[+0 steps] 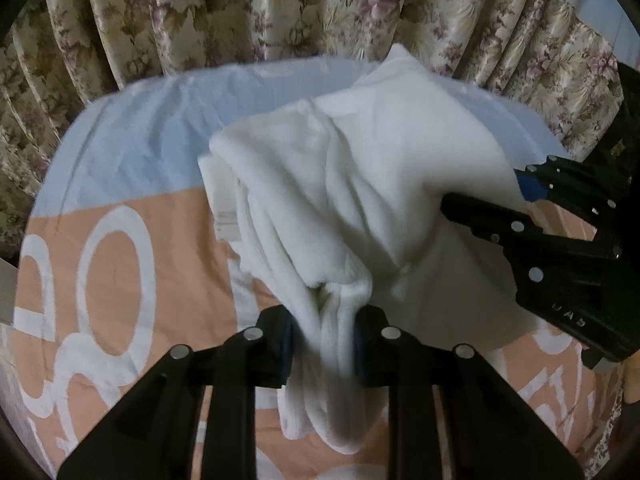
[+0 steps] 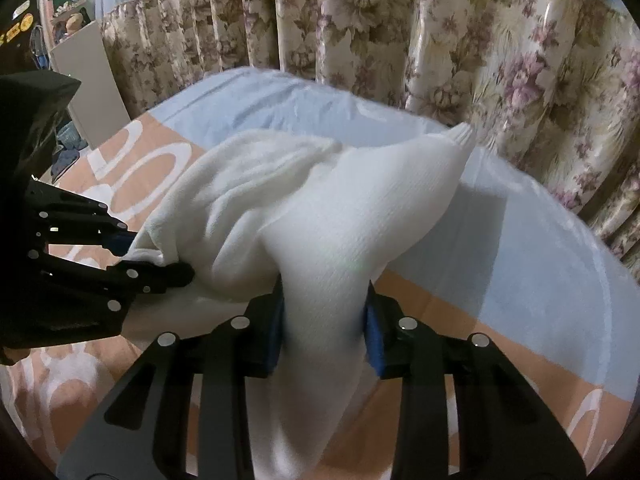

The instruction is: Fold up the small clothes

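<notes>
The white cloth (image 1: 360, 184) hangs between the two claws, over the bed (image 1: 120, 264). It stretches left to right and sags toward the far curtain (image 1: 280, 8). The left claw (image 1: 324, 344) is nearly closed and pinches the left bunch. The right claw (image 2: 326, 336) is nearly closed and pinches the right end.

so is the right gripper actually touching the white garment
Touching. The right wrist view shows the right gripper with its blue pads pressed on either side of a bunched fold of the white garment.
</notes>
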Tool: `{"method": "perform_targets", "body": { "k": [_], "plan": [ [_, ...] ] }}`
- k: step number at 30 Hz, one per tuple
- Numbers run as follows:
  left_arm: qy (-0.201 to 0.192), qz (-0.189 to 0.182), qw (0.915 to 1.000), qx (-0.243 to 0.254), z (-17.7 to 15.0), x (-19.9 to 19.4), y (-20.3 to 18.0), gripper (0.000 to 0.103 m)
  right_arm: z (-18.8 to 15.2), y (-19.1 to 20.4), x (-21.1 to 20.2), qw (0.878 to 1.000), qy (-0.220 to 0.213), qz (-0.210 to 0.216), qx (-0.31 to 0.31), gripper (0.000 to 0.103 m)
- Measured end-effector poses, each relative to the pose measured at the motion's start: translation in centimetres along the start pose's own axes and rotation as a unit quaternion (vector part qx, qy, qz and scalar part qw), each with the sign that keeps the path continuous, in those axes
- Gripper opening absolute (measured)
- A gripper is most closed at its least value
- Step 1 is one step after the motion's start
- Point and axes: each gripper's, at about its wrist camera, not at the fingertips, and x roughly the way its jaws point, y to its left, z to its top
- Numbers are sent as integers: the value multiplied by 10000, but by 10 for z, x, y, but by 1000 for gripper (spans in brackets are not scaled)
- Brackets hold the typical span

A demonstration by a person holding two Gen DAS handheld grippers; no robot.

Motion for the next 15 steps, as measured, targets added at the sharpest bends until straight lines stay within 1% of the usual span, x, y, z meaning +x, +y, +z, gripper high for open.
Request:
{"method": "perform_targets", "body": {
  "k": [4, 10, 13, 15],
  "plan": [
    [-236, 67, 9996, 111, 7, -28, -16, 23, 7, -5, -29, 9994, -338, -95, -5, 33],
    [-618, 144, 9972, 403, 10, -67, -57, 23, 8, -17, -82, 9964, -799, -281, 38, 33],
    [-756, 101, 9957, 523, 8, -81, -85, 23, -2, -28, -111, 9944, -966, -398, 122, 33],
    [-761, 3, 9957, 520, 4, -85, -100, 23, -13, -36, -127, 9935, -1023, -446, 202, 33]
  ]
}}
